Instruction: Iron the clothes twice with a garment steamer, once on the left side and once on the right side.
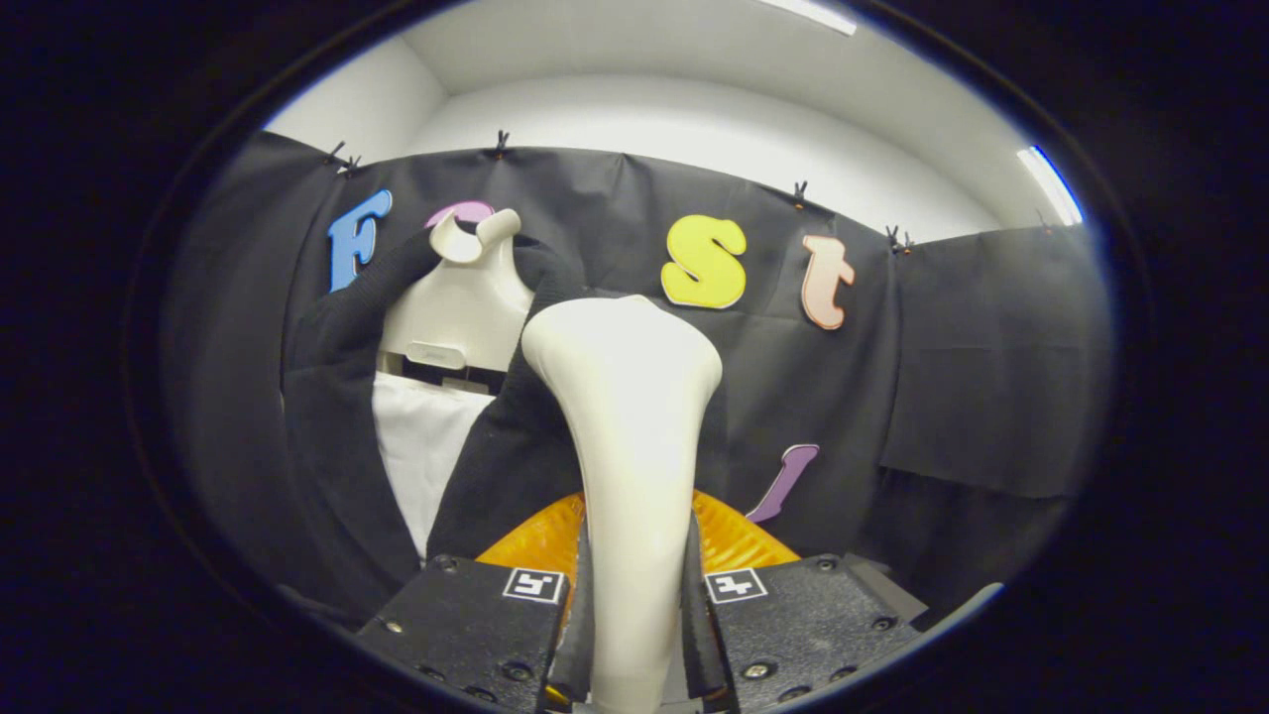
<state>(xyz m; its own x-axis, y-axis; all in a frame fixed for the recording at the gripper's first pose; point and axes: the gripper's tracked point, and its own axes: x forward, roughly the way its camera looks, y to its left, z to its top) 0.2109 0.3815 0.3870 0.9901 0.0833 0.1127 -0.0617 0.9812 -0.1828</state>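
A cream garment steamer (631, 436) stands upright between my fingers, its handle pinched on both sides and its wide head up near the garment's shoulder. My gripper (634, 605) is shut on that handle. Beyond the fingers hangs a black knitted cardigan (337, 416) over a white inner shirt (421, 446) on a cream mannequin hanger (458, 297). The steamer head sits beside the cardigan's right front panel (506, 436); whether it touches the cloth I cannot tell.
An orange rounded object (729, 535) lies low just behind the steamer handle. Black cloth forms the booth's wall (972, 377) behind and to the right of the garment, with a white wall and ceiling lights above.
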